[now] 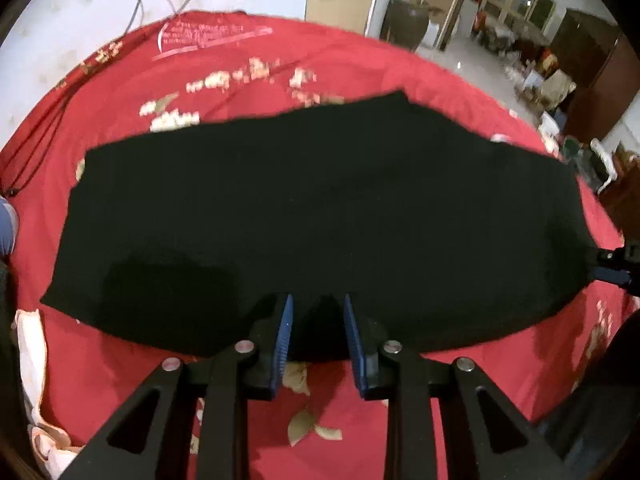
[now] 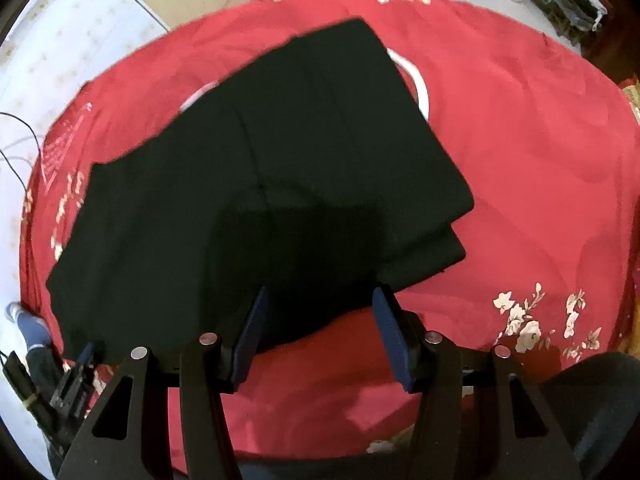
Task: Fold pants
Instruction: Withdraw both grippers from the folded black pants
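I have the black pants [image 1: 320, 216] lying flat on the red floral cloth [image 1: 240, 64] that covers the round table, already folded into a long dark band running left to right, with a second layer showing at the right end in the right wrist view, where one edge sits stepped back from the one beneath it. My left gripper [image 1: 318, 320] hangs over the near edge of the band, pointing steeply down, its blue pads spread with dark fabric visible in the gap but neither pad pressing on it; I judge it has let go of the cloth rather than taken it. My right gripper [image 2: 320, 312] stands further right along the same near edge, jaws spread wider, straddling the spot where the black hem meets bare red cloth, and nothing is pinched there either. Both sit on the near side because that is the edge I can reach and lift for another fold. A white ring printed on the cloth [image 2: 420, 88] peeks out beyond the far right corner of the pants, which tells me the garment lies about mid-table. The fold looks partly done; I would next want to bring one end over the other.
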Tool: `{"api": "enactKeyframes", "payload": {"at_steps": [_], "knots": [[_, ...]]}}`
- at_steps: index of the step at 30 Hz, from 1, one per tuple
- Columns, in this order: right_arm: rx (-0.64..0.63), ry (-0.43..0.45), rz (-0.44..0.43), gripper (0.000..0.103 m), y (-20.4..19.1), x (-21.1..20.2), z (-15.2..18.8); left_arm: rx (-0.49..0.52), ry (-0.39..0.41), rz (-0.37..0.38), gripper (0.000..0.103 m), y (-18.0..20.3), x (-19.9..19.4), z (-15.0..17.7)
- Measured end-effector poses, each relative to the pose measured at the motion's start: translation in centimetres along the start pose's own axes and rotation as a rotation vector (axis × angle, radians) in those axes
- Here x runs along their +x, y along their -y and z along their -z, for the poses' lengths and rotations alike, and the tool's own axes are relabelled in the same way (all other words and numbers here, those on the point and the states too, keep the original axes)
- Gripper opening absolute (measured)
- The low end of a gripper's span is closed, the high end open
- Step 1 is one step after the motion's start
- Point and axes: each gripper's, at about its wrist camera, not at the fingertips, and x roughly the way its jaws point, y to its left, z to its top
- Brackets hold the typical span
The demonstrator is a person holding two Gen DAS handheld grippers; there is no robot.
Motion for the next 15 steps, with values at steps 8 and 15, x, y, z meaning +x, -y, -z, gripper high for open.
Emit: {"api": "enactKeyframes", "payload": {"at_steps": [8, 15], "knots": [[-0.06, -0.12, -0.014, 0.055, -0.8, 2.4, 1.8, 0.031, -0.08, -0.049, 0.041, 0.4, 0.8, 0.8], [-0.372, 0.082, -0.038, 0.055, -7.4, 0.9, 4.9, 0.075, 0.01, -0.024, 0.041, 1.9, -0.6, 0.8]]}}
